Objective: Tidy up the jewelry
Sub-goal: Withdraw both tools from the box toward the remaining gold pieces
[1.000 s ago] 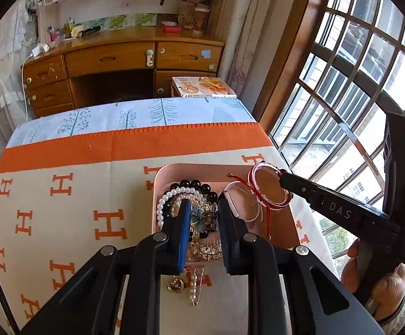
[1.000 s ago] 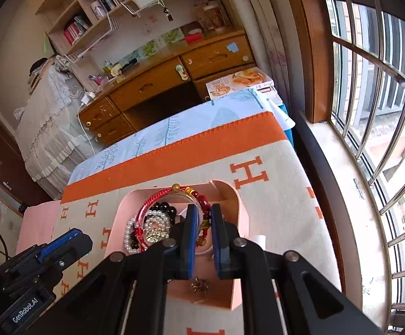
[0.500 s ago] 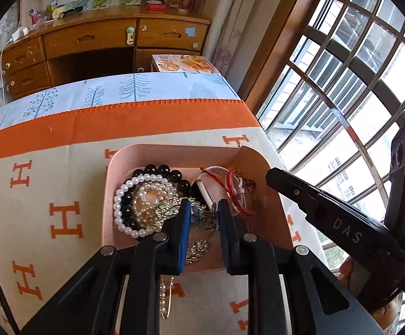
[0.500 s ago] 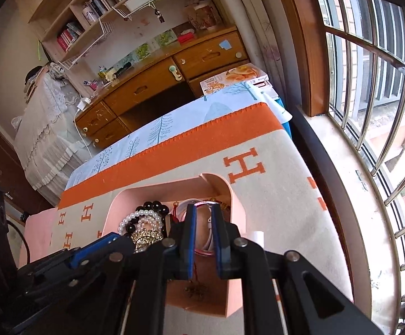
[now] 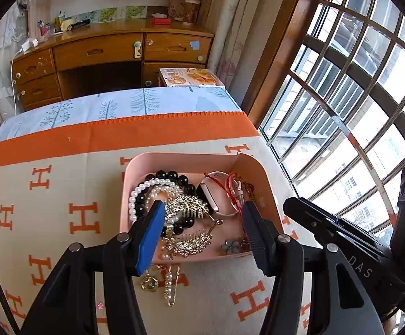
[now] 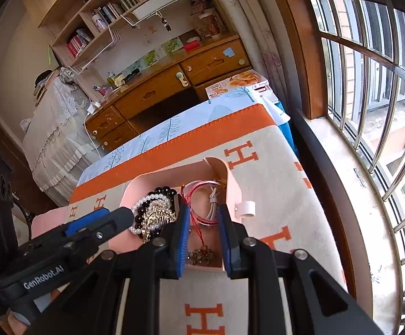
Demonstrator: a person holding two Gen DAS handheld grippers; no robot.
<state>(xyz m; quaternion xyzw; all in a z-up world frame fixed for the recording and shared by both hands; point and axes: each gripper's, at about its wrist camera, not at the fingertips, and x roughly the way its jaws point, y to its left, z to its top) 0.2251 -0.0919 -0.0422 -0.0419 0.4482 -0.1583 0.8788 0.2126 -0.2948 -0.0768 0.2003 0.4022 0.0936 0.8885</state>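
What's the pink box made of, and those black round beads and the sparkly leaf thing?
Pink box: probably matte plastic; smooth, rounded corners. Black beads: glossy, maybe glass or polished stone; they glint. Leaf comb: looks like gold-toned metal set with tiny sparkling stones.

strong daylight pours in through the barred window (image 5: 350, 106) on the right, washing the panes out to near white. the patterned blanket (image 5: 48, 195) is evenly lit, with only soft shadows. the wooden dresser (image 5: 113, 55) at the back sits dimmer. both views are sharp in the middle, bend hard toward the edges and end in a black round vignette.
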